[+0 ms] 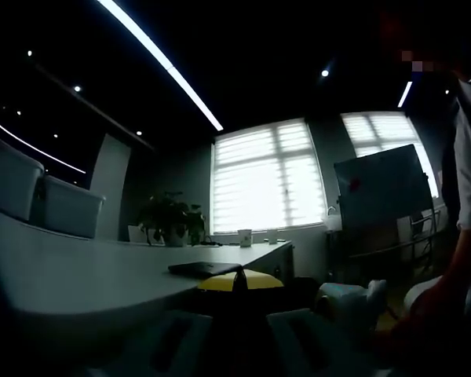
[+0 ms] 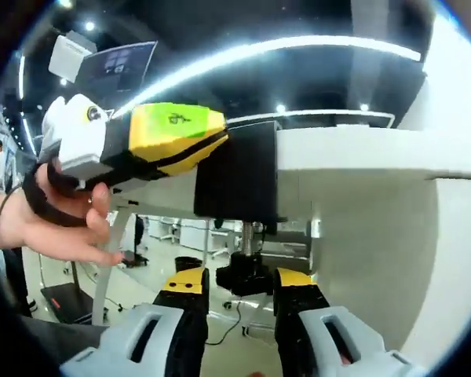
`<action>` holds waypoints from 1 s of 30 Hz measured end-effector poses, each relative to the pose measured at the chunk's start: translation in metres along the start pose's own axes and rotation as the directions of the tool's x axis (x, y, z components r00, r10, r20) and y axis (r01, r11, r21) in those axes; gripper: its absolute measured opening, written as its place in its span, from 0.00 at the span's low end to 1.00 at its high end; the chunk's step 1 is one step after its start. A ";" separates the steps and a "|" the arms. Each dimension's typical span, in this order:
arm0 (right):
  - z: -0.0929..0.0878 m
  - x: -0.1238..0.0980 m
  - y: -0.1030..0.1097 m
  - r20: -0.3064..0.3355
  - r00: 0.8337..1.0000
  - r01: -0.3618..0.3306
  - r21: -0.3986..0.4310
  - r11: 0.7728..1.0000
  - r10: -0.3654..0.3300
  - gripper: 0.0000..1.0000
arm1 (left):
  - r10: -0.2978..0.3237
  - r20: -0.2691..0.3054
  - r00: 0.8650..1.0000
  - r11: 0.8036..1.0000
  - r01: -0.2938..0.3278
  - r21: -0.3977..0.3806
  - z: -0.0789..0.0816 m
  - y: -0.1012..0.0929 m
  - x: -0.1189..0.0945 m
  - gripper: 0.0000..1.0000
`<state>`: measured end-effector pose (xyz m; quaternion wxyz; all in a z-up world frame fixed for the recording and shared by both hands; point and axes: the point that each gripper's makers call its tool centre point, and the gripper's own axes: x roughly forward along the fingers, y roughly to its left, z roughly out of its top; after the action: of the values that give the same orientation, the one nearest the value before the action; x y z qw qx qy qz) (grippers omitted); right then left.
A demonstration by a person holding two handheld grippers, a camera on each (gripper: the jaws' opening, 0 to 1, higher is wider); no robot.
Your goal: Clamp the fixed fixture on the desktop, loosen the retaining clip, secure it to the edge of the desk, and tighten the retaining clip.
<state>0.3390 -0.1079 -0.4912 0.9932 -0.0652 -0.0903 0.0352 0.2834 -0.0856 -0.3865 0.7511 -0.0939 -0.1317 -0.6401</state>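
Right tongs (image 2: 239, 314), nearest the right gripper view's lens: grey bodies with yellow-and-black tips, set on either side of a black knob (image 2: 246, 275) under the clamp — whether they pinch it cannot be told.

Black clamp (image 2: 237, 182): seated over the edge of the white worktop (image 2: 361, 149), its screw hanging below the slab.

Left tongs (image 2: 208, 145): yellow and black, held in a person's hand (image 2: 51, 220), closed on the top of the clamp from the left side. A green sticker (image 2: 177, 118) on them carries a handwritten mark, too small to read.

Left gripper view: the clamp's flat top (image 1: 204, 269) lies on the worktop (image 1: 86, 271), the yellow tips (image 1: 239, 280) at it.

Progress, as judged: fixture held and already on the desk edge; tightening the knob appears to remain.

Background: potted plant (image 1: 171, 218), white cup (image 1: 245, 236), board on a stand (image 1: 381, 188).

No brand names legible.
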 end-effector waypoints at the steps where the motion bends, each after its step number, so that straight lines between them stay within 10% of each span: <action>1: -0.002 -0.003 0.004 -0.007 1.000 0.026 0.008 1.000 -0.026 0.43 | 0.000 -0.002 1.000 1.000 0.000 0.002 0.000 0.000 0.000 0.01; 15: 0.014 -0.020 -0.004 -0.032 0.957 0.291 0.085 0.953 -0.289 0.44 | 0.000 -0.007 1.000 1.000 0.000 0.005 0.000 0.000 -0.001 0.01; 23: 0.018 -0.014 -0.010 -0.013 0.957 0.288 0.115 0.951 -0.289 0.25 | -0.001 -0.005 1.000 1.000 0.001 0.004 -0.001 0.000 -0.001 0.01; 30: 0.019 -0.006 -0.008 0.013 0.993 0.120 0.070 0.990 -0.121 0.25 | -0.005 -0.004 1.000 1.000 0.005 0.000 -0.001 0.000 -0.001 0.01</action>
<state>0.3305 -0.1142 -0.4724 0.9943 -0.0250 -0.1014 -0.0212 0.2837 -0.0854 -0.3877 0.7497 -0.0922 -0.1304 -0.6422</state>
